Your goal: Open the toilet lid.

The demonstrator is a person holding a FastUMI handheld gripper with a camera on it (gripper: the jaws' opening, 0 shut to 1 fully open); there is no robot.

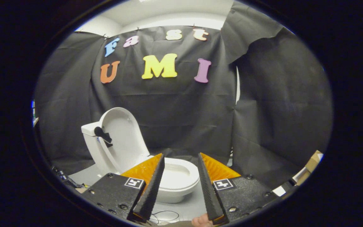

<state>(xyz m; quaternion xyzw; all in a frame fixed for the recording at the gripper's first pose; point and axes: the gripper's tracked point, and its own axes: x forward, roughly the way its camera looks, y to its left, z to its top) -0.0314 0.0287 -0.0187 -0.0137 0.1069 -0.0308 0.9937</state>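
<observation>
Where the black cloth wall (181, 104) curves round on three sides, it leaves a strip of pale grey floor (187, 205) as the open ground in front of the toilet (175, 181). At the far right edge of that floor sit cardboard boxes (310, 164), close against the cloth, and at the far left there is some dark clutter too small to make out. A thin dark cable (165, 216) loops on the floor just ahead of the fingers.

The gripper (181, 164) has its two fingers spread apart with nothing between them but air. The toilet lid (121, 138) stands raised and upright against the tank (90, 129), beyond and left of the left finger (151, 186). The white bowl shows through the gap between the fingers, apart from both of them
</observation>
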